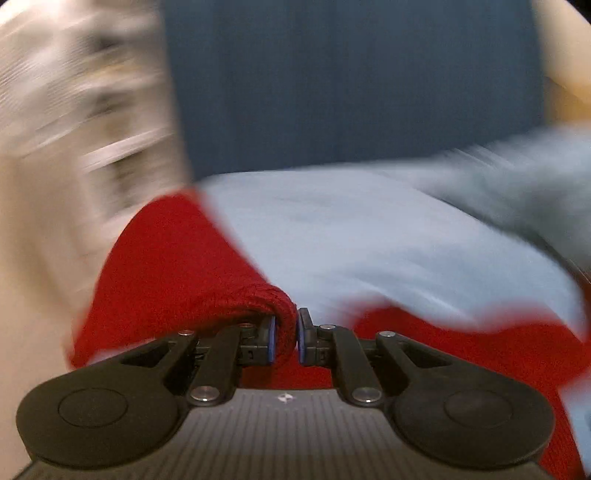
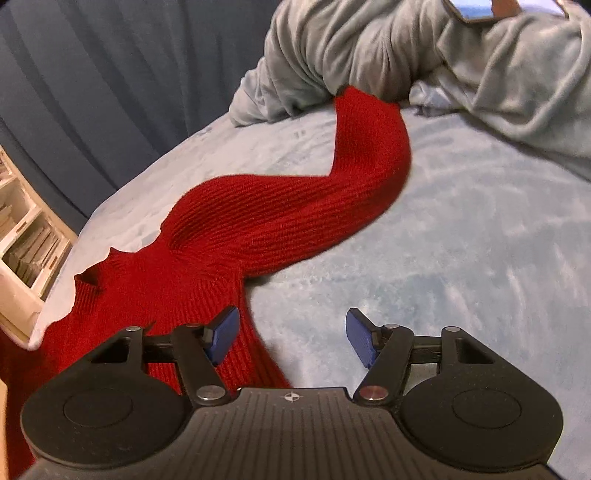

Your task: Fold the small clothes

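A red knitted sweater [image 2: 258, 221] lies on a light blue bed cover [image 2: 480, 240], one long sleeve stretched toward the far grey blanket. My right gripper [image 2: 291, 339] is open and empty, hovering over the cover just right of the sweater's body. In the left wrist view, which is motion-blurred, my left gripper [image 1: 286, 338] is shut on a rolled edge of the red sweater [image 1: 177, 258], which drapes to the left and below.
A rumpled grey blanket [image 2: 406, 55] lies at the far end of the bed, with a phone [image 2: 480, 9] on it. A dark blue curtain [image 2: 110, 92] hangs behind. A white shelf with books [image 2: 26, 236] stands at the left.
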Tool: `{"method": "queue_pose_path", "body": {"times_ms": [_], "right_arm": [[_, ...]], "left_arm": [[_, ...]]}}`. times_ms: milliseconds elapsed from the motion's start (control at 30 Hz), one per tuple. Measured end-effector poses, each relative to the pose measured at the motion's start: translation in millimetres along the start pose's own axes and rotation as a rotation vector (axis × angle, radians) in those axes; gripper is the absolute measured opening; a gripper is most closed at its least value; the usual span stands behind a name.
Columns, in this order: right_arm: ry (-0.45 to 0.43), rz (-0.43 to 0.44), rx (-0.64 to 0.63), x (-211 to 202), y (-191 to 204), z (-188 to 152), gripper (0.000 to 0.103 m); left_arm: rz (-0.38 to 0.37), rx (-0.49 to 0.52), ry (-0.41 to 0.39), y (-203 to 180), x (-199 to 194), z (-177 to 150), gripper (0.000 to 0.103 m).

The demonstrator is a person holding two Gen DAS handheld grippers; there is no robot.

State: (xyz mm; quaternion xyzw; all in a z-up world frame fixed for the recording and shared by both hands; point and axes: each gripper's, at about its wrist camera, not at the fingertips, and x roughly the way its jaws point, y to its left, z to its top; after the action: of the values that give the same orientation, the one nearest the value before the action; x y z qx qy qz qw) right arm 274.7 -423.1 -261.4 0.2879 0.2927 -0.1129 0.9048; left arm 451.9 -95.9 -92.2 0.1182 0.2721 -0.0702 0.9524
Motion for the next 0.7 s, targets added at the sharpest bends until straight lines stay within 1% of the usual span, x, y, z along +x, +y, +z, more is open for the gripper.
{"method": "queue_pose_path", "body": {"times_ms": [67, 100, 133, 167, 200, 233, 267, 300, 333, 367, 400, 433, 500, 567, 600, 633, 700], "right_arm": [[-0.005, -0.003, 0.000, 0, -1, 2, 0.066], [0.000, -0.001, 0.011, 0, -3, 3, 0.066], [0.008, 0.004, 0.022, 1, -5, 4, 0.066], [0.015, 0.011, 0.033, 1, -7, 5, 0.066], [0.018, 0.015, 0.043, 1, -9, 6, 0.066], [0.018, 0.022, 0.052, 0, -9, 7, 0.066], [0.016, 0.036, 0.059, 0, -10, 8, 0.066], [0.009, 0.047, 0.059, -1, -9, 9, 0.066], [0.000, 0.054, 0.054, -2, -7, 9, 0.066], [-0.006, 0.059, 0.047, -2, -5, 9, 0.066], [-0.009, 0.062, 0.042, -2, -4, 8, 0.066], [-0.009, 0.067, 0.043, -3, -3, 8, 0.066], [-0.015, 0.080, 0.057, -5, -4, 8, 0.066], [-0.035, 0.108, 0.086, -9, -6, 12, 0.066], [-0.039, 0.119, 0.103, -10, -8, 14, 0.066], [-0.038, 0.131, 0.133, -10, -11, 16, 0.066], [-0.022, 0.147, 0.187, -8, -18, 18, 0.066]], "left_arm": [[-0.141, 0.160, 0.066, -60, -14, -41, 0.013], [-0.182, 0.235, 0.118, -82, -16, -67, 0.017], [-0.197, 0.301, 0.175, -95, -15, -91, 0.019], [-0.206, 0.329, 0.249, -99, -12, -113, 0.027], [-0.216, 0.320, 0.317, -94, -10, -129, 0.032], [-0.222, 0.287, 0.355, -84, -11, -136, 0.040], [-0.219, 0.248, 0.369, -70, -14, -139, 0.058], [-0.199, 0.211, 0.354, -53, -19, -136, 0.067], [-0.165, 0.177, 0.317, -38, -24, -129, 0.086], [-0.120, 0.134, 0.258, -20, -30, -120, 0.094], [-0.089, 0.100, 0.219, -4, -33, -112, 0.096], [-0.060, 0.065, 0.199, 10, -31, -103, 0.099], [-0.017, -0.028, 0.185, 34, -17, -81, 0.099], [-0.022, -0.095, 0.183, 48, 5, -63, 0.101], [-0.036, -0.107, 0.195, 50, 20, -54, 0.102], [-0.051, -0.098, 0.214, 48, 34, -47, 0.102], [-0.076, -0.045, 0.268, 40, 71, -36, 0.103]]}}
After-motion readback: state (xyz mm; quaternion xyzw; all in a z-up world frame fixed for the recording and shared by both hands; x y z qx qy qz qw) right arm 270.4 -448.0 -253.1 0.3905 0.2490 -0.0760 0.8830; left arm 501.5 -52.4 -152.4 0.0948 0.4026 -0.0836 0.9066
